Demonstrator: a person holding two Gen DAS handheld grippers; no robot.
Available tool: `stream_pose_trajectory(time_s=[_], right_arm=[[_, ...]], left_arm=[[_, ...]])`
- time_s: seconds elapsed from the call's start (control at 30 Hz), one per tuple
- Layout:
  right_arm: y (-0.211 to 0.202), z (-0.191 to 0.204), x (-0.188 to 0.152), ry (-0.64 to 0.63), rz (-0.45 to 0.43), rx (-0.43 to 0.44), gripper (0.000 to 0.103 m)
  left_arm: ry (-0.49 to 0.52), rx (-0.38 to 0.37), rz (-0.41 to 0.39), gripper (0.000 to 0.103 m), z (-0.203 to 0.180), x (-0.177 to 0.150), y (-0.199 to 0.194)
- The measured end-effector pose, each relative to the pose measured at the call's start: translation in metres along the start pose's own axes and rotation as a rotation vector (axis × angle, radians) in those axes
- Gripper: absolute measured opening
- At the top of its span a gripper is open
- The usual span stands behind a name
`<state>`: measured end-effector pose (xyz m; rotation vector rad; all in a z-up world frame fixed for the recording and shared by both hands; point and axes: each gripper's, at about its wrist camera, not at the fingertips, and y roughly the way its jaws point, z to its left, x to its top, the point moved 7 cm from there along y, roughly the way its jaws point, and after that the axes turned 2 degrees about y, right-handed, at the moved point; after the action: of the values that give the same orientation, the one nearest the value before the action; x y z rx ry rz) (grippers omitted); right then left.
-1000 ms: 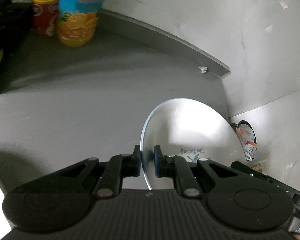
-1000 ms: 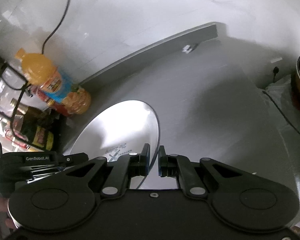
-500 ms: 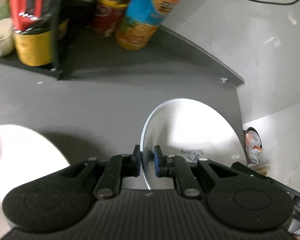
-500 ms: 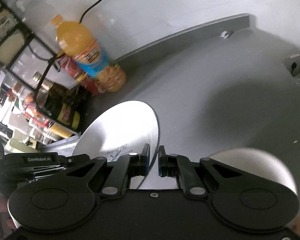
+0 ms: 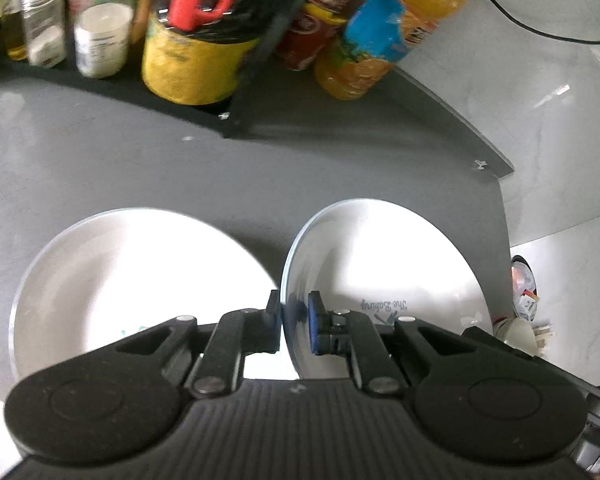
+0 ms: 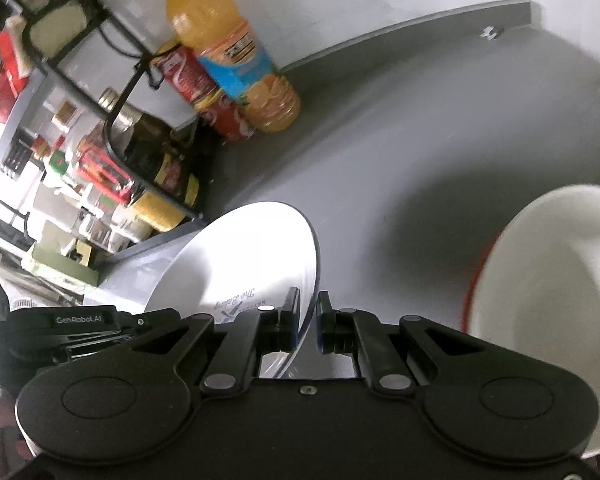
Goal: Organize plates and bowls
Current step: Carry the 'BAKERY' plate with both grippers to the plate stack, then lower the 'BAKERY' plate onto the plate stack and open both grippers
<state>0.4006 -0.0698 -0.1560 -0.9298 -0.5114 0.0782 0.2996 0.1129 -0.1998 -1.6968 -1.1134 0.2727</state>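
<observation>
A white plate (image 5: pixel 380 272) with printed lettering is held tilted above the grey counter (image 5: pixel 140 168). My left gripper (image 5: pixel 294 320) is shut on its near rim. In the right wrist view the same plate (image 6: pixel 256 264) shows edge-on, and my right gripper (image 6: pixel 309 320) is shut on its opposite rim. A second white plate (image 5: pixel 132 280) lies flat on the counter, just left of the held one. A white bowl (image 6: pixel 548 288) with a red outer edge sits to the right of the right gripper.
An orange juice bottle (image 6: pixel 228 52) and red cans (image 6: pixel 200 92) stand by the wall. A black wire rack (image 6: pixel 112 128) with jars and bottles fills the left. The counter's raised back edge (image 5: pixel 460 128) meets the white wall; a black cable (image 5: pixel 540 28) hangs there.
Both grippers have carried the held plate toward the rack side. The flat plate and the bowl have come into view, and the bottles look nearer. Both grips are unchanged.
</observation>
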Motion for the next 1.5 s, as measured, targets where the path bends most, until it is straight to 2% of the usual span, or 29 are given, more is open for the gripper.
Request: stream_pose_trajectory(time_s=[0.33,0.67,1.37,1.5], right_arm=[[0.015,0.032,-0.029,-0.010,0.021,-0.001,0.008],[0.028,0.046,-0.052,-0.037,0.060,-0.006,0.008],[0.045,0.065,-0.071,-0.109,0.118,-0.021,0.008],[0.050,0.069,-0.074,-0.123,0.115,-0.029,0.007]], left_arm=[[-0.029,0.010,0.011,0.011,0.048,-0.015,-0.013],[-0.050,0.032,0.020,0.012,0.083,-0.026,-0.014],[-0.123,0.066,0.036,0.015,0.123,-0.040,-0.009],[-0.136,0.091,0.047,0.014,0.127,-0.042,-0.007]])
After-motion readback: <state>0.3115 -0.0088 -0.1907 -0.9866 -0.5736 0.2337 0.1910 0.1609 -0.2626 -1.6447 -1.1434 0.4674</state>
